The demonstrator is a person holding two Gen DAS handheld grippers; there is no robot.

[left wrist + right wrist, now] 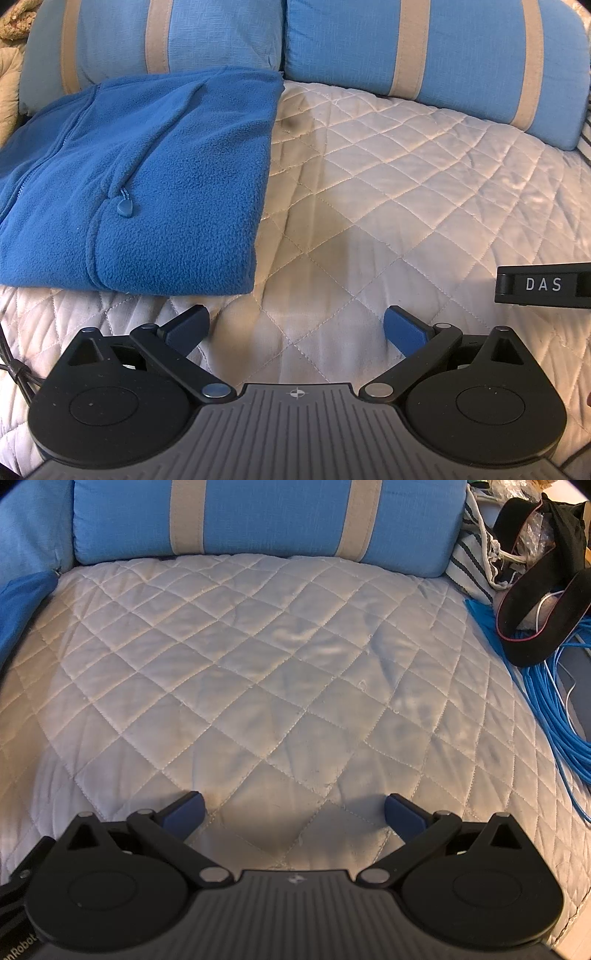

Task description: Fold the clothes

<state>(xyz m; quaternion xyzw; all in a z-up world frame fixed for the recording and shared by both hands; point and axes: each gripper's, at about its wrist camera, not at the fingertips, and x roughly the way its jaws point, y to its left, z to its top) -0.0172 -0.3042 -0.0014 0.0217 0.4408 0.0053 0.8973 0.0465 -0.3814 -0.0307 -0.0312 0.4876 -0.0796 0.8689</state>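
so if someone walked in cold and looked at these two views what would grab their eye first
Most likely the folded blue fleece jacket, lying at the left of the white quilted cover, its far edge up against the blue pillows with tan stripes. Next, the left gripper and right gripper, both open and empty over bare quilt. At the far right of the right wrist view, a tangle of bright blue cable beside a black bag also stands out.

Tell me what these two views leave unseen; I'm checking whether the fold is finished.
- Blue fleece, left wrist view: its left part is cut off by the frame edge, and its underside lies against the quilt.
- Same fleece, right wrist view: only a sliver shows at the left edge.
- Right tool, left wrist view: only a black part marked DAS shows.
- Black bag, right wrist view: contents too cluttered to identify.
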